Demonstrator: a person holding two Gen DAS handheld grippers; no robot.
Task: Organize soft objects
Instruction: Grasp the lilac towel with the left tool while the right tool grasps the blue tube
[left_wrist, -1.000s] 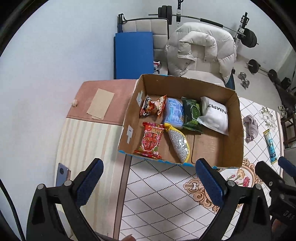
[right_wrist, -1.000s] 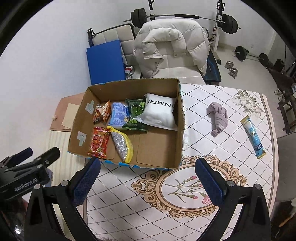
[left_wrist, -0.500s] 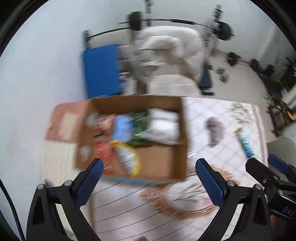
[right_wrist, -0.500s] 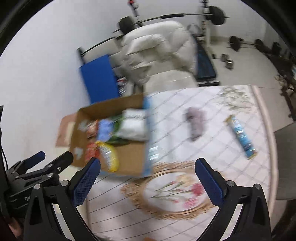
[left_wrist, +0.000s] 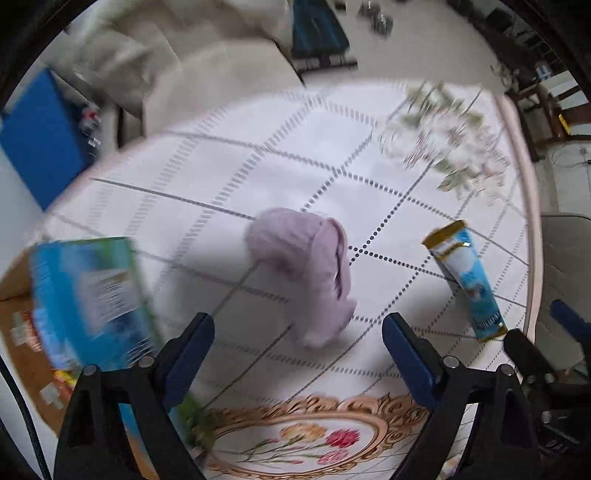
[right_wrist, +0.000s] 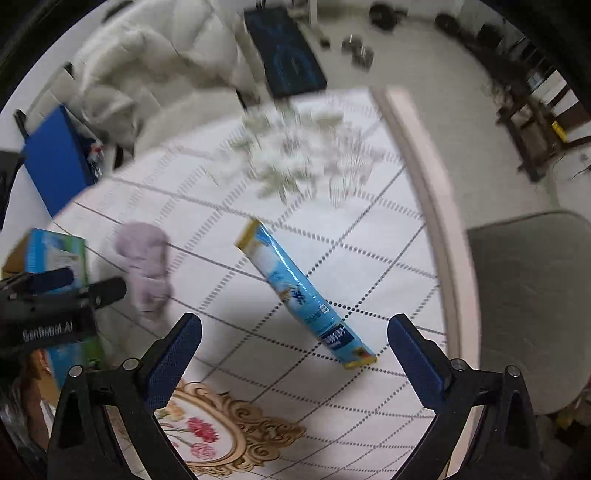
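Note:
A crumpled lilac cloth (left_wrist: 310, 269) lies on the white patterned tablecloth, just ahead of my open, empty left gripper (left_wrist: 298, 345). It also shows in the right wrist view (right_wrist: 146, 266). A long blue and yellow snack packet (right_wrist: 304, 291) lies between the fingers of my open, empty right gripper (right_wrist: 294, 345), a little ahead of them. The packet also shows at the right of the left wrist view (left_wrist: 467, 284). The cardboard box's blue printed wall (left_wrist: 86, 295) is at the left edge.
A white artificial flower sprig (right_wrist: 295, 155) lies at the far side of the table. The table's pink rim (right_wrist: 432, 206) runs along the right, with a grey chair seat (right_wrist: 528, 295) beyond it. A padded white jacket (right_wrist: 155, 74) lies behind the table.
Both grippers have swung right and forward, away from the box. The cloth and the packet now sit close in front of them. Both stay open.

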